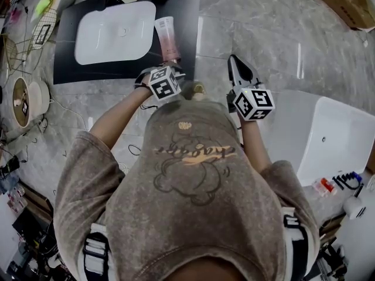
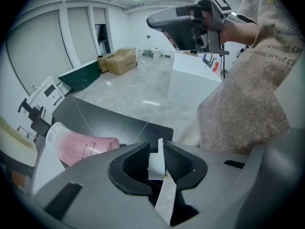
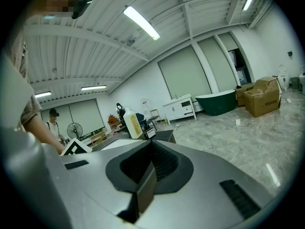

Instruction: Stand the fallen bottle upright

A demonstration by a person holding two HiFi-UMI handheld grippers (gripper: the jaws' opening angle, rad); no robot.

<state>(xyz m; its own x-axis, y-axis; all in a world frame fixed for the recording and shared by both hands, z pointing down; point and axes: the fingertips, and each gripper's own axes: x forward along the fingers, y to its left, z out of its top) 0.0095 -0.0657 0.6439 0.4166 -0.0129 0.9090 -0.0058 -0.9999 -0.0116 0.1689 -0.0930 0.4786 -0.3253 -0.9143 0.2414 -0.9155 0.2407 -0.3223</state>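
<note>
Bottle: translucent pink plastic bottle lies on its side on the flat black table. It is just right of a white rounded-rectangle basin set in that table. The wide pale end points away from the person and the narrower pink end points toward the left gripper. Whether bottle and basin touch cannot be told.

Left gripper: held over the near edge of the table and tilted steeply down. Its black-and-white marker cube hides the tips in the head view. In the left gripper view its jaws are released, with a narrow gap and the ribbed pads not meeting. Only a pale sliver shows through the gap, and what it is cannot be told. The bottle sits left of the jaws, outside them, and no contact is visible.

Right gripper: held clear of the table, over the grey marbled floor, roughly level. Its jaws are clenched, pads together, nothing between them. In the left gripper view it hangs high at upper right, well apart from the bottle.

Surroundings: a white box-like tub is at the person's right. Brown cardboard boxes stand on the floor far off.
</note>
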